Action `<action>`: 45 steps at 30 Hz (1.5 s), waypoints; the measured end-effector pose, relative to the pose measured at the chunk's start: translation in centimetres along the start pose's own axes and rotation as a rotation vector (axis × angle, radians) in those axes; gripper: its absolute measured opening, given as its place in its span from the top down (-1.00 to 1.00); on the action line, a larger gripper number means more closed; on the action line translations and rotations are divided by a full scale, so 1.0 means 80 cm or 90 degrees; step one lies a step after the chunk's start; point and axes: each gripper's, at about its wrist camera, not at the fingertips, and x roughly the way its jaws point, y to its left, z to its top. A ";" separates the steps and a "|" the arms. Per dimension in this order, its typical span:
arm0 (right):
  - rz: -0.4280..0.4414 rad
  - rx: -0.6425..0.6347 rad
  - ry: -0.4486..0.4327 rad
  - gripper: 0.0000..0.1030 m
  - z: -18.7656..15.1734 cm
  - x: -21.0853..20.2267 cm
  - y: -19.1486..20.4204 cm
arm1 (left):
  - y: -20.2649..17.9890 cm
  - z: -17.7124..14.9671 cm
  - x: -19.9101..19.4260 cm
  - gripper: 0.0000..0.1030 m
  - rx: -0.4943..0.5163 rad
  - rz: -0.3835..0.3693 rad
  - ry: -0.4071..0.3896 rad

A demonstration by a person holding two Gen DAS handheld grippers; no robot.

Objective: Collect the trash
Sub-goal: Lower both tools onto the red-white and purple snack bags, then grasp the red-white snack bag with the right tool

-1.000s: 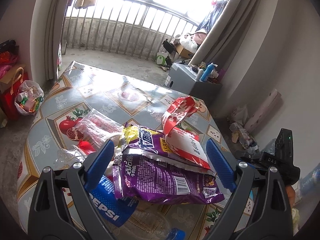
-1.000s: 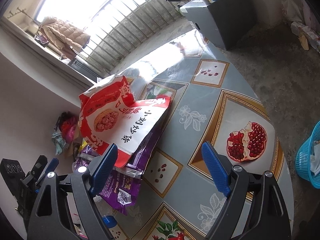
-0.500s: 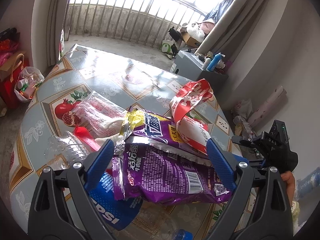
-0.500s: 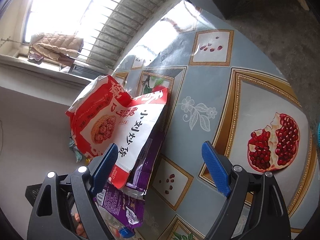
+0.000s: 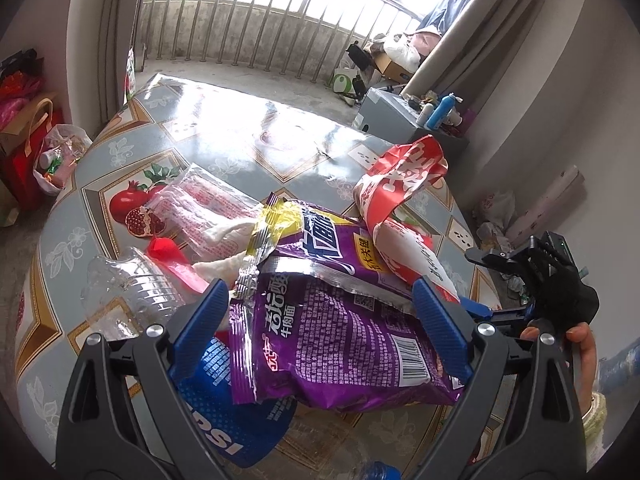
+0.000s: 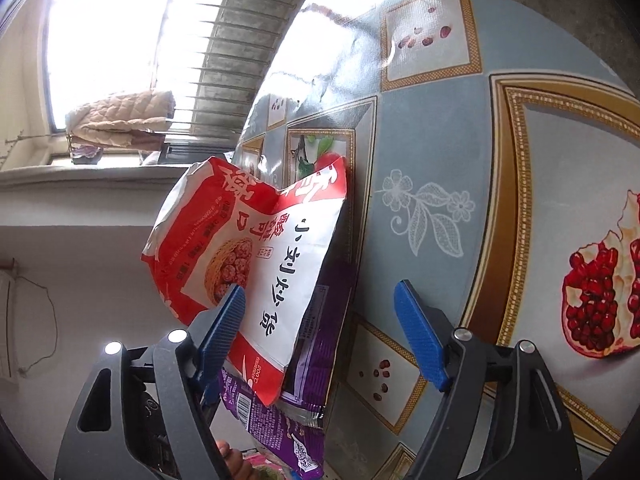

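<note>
Collecting is judged barely begun: every wrapper is seen loose on the tabletop (image 5: 224, 148), nothing lifted. Ahead of the left gripper (image 5: 320, 320) the purple bag (image 5: 340, 344) lies between wide-open jaws, unpinched; bottle (image 5: 132, 292) and clear wrapper (image 5: 208, 208) lie beyond its left finger. The right gripper (image 6: 320, 316) has just been closing, yet stands released; the red bag (image 6: 256, 256) lies just inside its left finger, contact uncertain, not clamped.

Daylight poured through a barred balcony railing (image 5: 272, 52) onto the round table's glossy pomegranate-print cloth (image 5: 132, 204). Beige curtains (image 5: 476, 44) hung beside pale walls, a grey cabinet (image 5: 384, 116) stood beyond.
</note>
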 end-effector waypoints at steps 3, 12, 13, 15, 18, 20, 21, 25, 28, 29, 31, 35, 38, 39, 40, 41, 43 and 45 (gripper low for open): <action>0.004 0.013 0.013 -0.17 -0.001 0.002 -0.005 | -0.003 -0.002 0.003 -0.72 0.006 0.005 0.004; 0.027 0.034 0.043 0.34 -0.004 0.007 -0.017 | -0.007 -0.014 0.010 -0.72 0.010 0.016 0.017; 0.033 0.038 0.046 0.44 -0.004 0.006 -0.019 | -0.007 -0.015 0.011 -0.72 0.009 0.016 0.020; 0.055 0.052 0.052 0.62 -0.004 0.005 -0.023 | -0.006 -0.017 0.013 -0.72 0.007 0.016 0.024; 0.064 0.064 0.049 0.87 -0.005 0.000 -0.029 | -0.005 -0.019 0.013 -0.72 0.006 0.018 0.026; 0.070 0.068 0.038 0.90 -0.008 -0.005 -0.029 | -0.003 -0.020 0.012 -0.72 0.004 0.018 0.027; 0.076 0.066 0.033 0.91 -0.010 -0.008 -0.027 | -0.003 -0.021 0.011 -0.72 0.005 0.019 0.026; 0.089 0.054 -0.002 0.93 -0.019 -0.036 -0.024 | -0.002 -0.026 -0.003 -0.72 0.008 0.017 0.013; 0.085 0.050 -0.026 0.93 -0.027 -0.064 -0.027 | -0.002 -0.029 -0.016 -0.72 0.005 0.007 -0.001; 0.083 0.049 -0.032 0.93 -0.030 -0.071 -0.028 | -0.001 -0.030 -0.020 -0.72 0.002 0.001 -0.004; 0.080 0.049 -0.046 0.93 -0.038 -0.091 -0.034 | -0.004 -0.030 -0.028 -0.72 0.002 -0.015 -0.011; 0.072 0.053 -0.069 0.94 -0.059 -0.128 -0.054 | -0.026 -0.031 -0.046 -0.72 0.039 -0.047 -0.024; 0.060 0.040 -0.076 0.93 -0.079 -0.152 -0.067 | -0.045 -0.027 -0.054 -0.72 0.075 -0.060 -0.038; 0.053 0.028 -0.076 0.93 -0.086 -0.155 -0.067 | -0.052 -0.023 -0.053 -0.72 0.090 -0.056 -0.042; 0.045 0.008 -0.076 0.92 -0.091 -0.160 -0.062 | -0.056 -0.020 -0.052 -0.72 0.098 -0.051 -0.045; 0.038 -0.014 -0.075 0.88 -0.096 -0.165 -0.058 | -0.059 -0.014 -0.049 -0.72 0.103 -0.047 -0.048; 0.015 -0.068 -0.085 0.87 -0.100 -0.167 -0.036 | -0.060 -0.004 -0.046 -0.72 0.099 -0.042 -0.047; -0.019 -0.150 -0.104 0.85 -0.098 -0.162 0.003 | -0.057 0.005 -0.044 -0.69 0.089 -0.043 -0.044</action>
